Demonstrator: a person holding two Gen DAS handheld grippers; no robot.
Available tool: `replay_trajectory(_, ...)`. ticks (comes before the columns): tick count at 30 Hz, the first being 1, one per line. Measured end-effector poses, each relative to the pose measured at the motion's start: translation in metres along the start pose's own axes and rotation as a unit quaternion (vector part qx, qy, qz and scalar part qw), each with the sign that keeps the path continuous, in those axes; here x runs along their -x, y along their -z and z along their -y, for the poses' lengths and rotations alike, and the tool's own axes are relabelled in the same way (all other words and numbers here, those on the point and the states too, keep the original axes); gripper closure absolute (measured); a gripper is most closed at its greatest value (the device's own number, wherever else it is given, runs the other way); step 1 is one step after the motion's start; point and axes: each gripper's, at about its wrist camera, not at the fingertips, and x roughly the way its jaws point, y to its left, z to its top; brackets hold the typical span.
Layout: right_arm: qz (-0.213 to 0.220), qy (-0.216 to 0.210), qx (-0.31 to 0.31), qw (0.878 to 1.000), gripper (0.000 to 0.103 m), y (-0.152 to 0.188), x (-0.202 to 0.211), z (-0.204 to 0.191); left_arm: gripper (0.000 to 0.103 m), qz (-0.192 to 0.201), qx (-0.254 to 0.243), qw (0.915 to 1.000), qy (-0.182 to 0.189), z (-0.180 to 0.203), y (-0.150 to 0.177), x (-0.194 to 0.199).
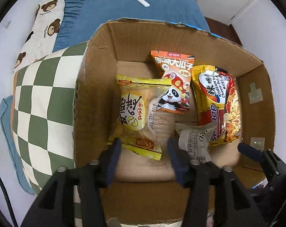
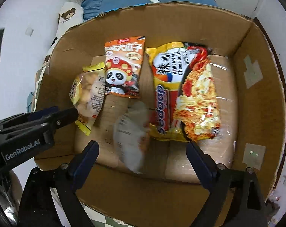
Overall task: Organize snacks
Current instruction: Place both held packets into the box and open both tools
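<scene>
An open cardboard box (image 1: 97,60) (image 2: 260,60) holds several snacks. A yellow egg-snack bag (image 1: 133,111) (image 2: 86,94) lies at the left, an orange panda seed bag (image 1: 175,79) (image 2: 124,66) at the back, a Sedaap noodle pack (image 1: 216,102) (image 2: 186,96) at the right. A small white packet (image 1: 195,141) (image 2: 131,138), blurred in the right wrist view, lies in the middle front. My left gripper (image 1: 143,147) is open over the yellow bag's near end. My right gripper (image 2: 143,151) is open, with the white packet between its fingers, not gripped.
The box sits on a bed with a green checkered cushion (image 1: 42,102), a blue pillow (image 1: 127,13) with a white remote (image 1: 142,1), and a bear-print pillow (image 1: 42,26). White walls stand around.
</scene>
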Motion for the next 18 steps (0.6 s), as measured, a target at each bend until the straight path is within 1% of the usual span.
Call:
replay_trajectory(1,0.002,0.005,0.000,1.000,0.007,0.000,0.002,0.002,0.025,0.004,-0.001,1.0000,-0.001,0.000,0.002,0.002)
replay_trajectory(3,0.007,0.015,-0.002,1.000,0.007,0.001,0.008,0.005,0.014,0.011,-0.002,0.9999,-0.007,0.001,0.005,0.005)
replay_trajectory(7,0.016,0.041,-0.006,0.999,0.005,0.002,0.019,0.014,0.013,0.027,-0.004,0.9995,-0.019,0.006,0.012,0.013)
replay_trajectory(12,0.035,0.057,-0.007,0.998,0.005,0.007,0.039,0.021,0.013,0.045,-0.002,0.9989,-0.013,0.009,0.020,0.029)
replay_trajectory(14,0.047,0.059,-0.005,0.997,0.005,0.011,0.052,0.022,0.013,0.064,-0.004,0.9978,-0.013,0.011,0.025,0.043)
replay_trajectory(18,0.089,0.056,-0.005,0.994,0.005,0.025,0.080,0.015,0.013,0.106,-0.011,0.9943,-0.004,0.016,0.041,0.075)
